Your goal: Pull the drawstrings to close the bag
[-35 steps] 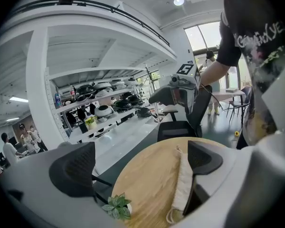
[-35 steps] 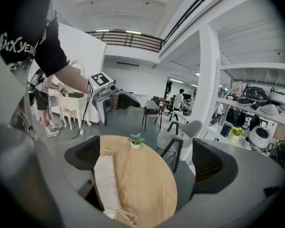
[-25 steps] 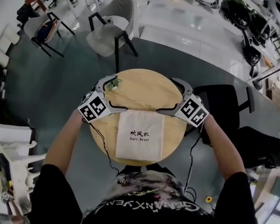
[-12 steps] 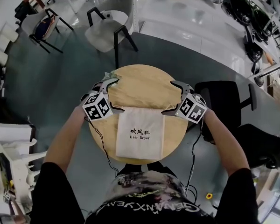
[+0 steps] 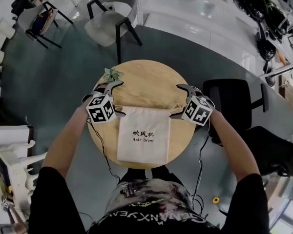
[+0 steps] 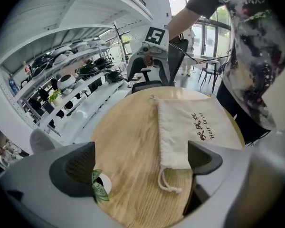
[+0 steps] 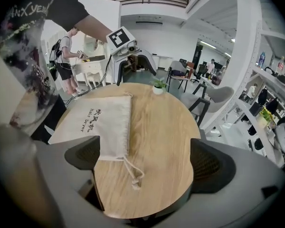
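1. The bag lies flat on the round tabletop.
2. One drawstring trails loose at its left corner, another at its right.
3. The left claw and right claw flank those corners, jaws wide apart, gripping nothing.
4. A small plant sits beside the left claw.

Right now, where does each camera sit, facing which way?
Head view: on the person's head, steeply down onto the round wooden table, off-white cloth drawstring bag, both forearms, left gripper, right gripper.
Left gripper view: on that gripper, looking between its open jaws across the table at the right gripper.
Right gripper view: mirrored, facing the left gripper.
Shared: the bag.
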Demonstrator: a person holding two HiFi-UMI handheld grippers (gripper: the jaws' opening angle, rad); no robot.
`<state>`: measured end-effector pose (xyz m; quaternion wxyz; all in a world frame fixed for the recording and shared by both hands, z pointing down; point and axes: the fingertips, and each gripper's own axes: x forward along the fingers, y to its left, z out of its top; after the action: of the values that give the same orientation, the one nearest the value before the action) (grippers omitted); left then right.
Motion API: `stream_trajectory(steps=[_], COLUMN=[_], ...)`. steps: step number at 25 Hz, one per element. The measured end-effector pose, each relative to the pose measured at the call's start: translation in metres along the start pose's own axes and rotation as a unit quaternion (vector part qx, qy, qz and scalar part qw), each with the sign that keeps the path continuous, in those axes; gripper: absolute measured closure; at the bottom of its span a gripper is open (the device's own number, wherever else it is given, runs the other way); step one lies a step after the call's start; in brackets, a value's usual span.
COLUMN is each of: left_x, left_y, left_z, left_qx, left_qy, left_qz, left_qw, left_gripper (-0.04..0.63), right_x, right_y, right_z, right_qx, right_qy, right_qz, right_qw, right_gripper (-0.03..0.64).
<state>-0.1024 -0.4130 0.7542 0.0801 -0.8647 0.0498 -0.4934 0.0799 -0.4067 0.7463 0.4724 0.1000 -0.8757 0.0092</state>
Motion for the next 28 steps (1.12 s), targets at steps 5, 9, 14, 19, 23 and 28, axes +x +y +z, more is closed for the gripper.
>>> stream_trajectory(steps=[5,9,14,19,23,28], left_x=[0.021,0.034,0.046,0.059,0.068,0.073], left_y=[-0.011,-0.020,-0.027,-0.037,-0.044,-0.044], left_z=[-0.026,-0.043,-0.059,-0.081,-0.095,-0.100], left_qx=[-0.009,-0.013,0.001,0.008,0.002,0.008], left_qy=[0.024,0.044,0.071,0.105,0.125,0.139], left_qz=[-0.029,-0.048,-0.075,-0.107,-0.129,-0.150], left_qw=[0.9992,0.9978,0.9947,0.9887,0.9837,0.9788], left_gripper=[0.008,0.008,0.008,0.008,0.008,0.008], right_x=[0.021,0.034,0.048,0.059,0.064,0.069], right_y=[0.008,0.013,0.017,0.019,0.023,0.025], right_z=[-0.019,-0.033,-0.053,-0.067,-0.075,-0.085], right_qx=[-0.003,-0.011,-0.009,-0.001,-0.003,-0.005], right_qy=[0.026,0.047,0.074,0.086,0.094,0.104], right_qz=[0.021,0.038,0.060,0.072,0.083,0.098], right_qw=[0.999,0.998,0.995,0.994,0.992,0.990], right_gripper=[0.032,0.034,0.035,0.041,0.044,0.057])
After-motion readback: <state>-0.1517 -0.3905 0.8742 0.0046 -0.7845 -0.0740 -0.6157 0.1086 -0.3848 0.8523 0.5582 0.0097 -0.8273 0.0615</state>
